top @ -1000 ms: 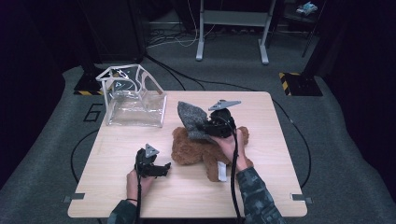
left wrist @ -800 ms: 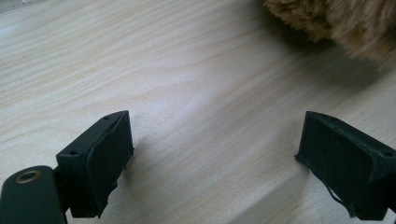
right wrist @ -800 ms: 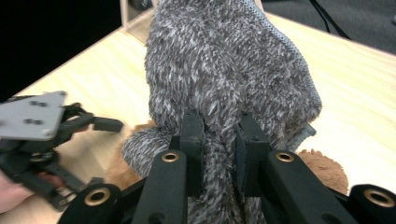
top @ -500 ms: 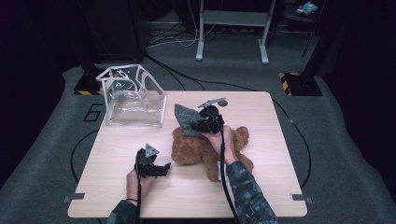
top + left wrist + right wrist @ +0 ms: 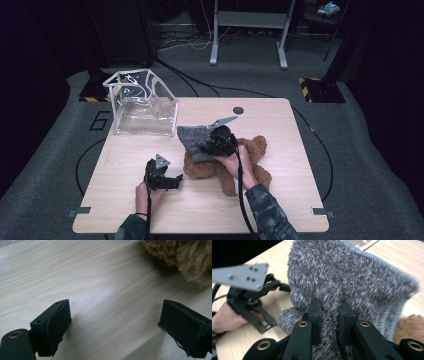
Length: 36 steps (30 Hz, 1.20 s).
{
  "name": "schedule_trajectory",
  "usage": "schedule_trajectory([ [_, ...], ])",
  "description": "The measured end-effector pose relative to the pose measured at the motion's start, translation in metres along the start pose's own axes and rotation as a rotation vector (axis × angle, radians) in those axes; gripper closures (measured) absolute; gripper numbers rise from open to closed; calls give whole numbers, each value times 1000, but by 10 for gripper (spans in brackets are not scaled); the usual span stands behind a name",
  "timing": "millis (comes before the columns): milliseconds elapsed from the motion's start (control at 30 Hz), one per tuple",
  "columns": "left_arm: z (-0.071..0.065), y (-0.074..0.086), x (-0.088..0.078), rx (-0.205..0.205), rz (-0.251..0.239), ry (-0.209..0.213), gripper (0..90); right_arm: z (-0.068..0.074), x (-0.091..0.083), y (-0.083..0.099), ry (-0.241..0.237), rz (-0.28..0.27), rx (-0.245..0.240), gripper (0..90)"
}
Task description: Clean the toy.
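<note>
High view, one entry: your right gripper (image 5: 212,142) pinches the grey knit garment (image 5: 195,140) directly above the teddy bear (image 5: 240,165) on the worktop (image 5: 300,200); your left gripper (image 5: 167,180), jaws wide and empty, sits just left of the bear.

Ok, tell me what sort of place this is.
Most likely a lab or studio set up for recording manipulation work. A lone wooden table stands on grey carpet with marked lines and a number, cables trail across the floor, and metal stand legs rise behind in a darkened room.
</note>
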<state>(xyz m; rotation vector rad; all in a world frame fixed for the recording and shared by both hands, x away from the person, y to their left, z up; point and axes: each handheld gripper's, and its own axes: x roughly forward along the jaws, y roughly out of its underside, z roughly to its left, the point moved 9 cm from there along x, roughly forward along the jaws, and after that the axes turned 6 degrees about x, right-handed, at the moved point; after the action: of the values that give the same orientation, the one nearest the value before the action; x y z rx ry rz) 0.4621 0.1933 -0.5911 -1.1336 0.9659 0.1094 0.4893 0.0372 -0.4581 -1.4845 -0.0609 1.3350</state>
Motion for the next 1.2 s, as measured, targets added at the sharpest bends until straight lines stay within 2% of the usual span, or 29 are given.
schedule_trajectory([
  [267, 1, 0, 0, 6, 2, -2, 97, 21, -1, 17, -42, 8, -49, 762],
  [400, 1, 0, 0, 7, -1, -4, 97, 29, -1, 26, -66, 22, -44, 762],
  [433, 1, 0, 0, 5, -2, -4, 97, 29, 1, 29, -72, 25, -57, 763],
  [567, 1, -1, 0, 0, -6, -6, 97, 33, 5, 42, -95, 58, -56, 763],
  [633, 0, 0, 0, -1, -1, -3, 97, 36, 7, 51, -110, 75, -17, 764],
  [1033, 1, 0, 0, 2, -1, -5, 97, 33, 37, 105, -142, 189, 16, 763],
  [1067, 1, 0, 0, 1, -2, -5, 97, 32, 37, 107, -144, 194, 13, 763],
  [1100, 1, 0, 0, 2, -1, -5, 97, 34, 35, 109, -147, 202, 39, 763],
  [1133, 1, 0, 0, 1, -2, -5, 97, 33, 34, 107, -149, 192, 16, 763],
  [1167, 1, 0, 0, 2, -1, -5, 97, 34, 29, 105, -148, 184, 28, 762],
  [1200, 1, 0, 0, 2, -2, -5, 97, 34, 24, 102, -157, 178, 17, 762],
])
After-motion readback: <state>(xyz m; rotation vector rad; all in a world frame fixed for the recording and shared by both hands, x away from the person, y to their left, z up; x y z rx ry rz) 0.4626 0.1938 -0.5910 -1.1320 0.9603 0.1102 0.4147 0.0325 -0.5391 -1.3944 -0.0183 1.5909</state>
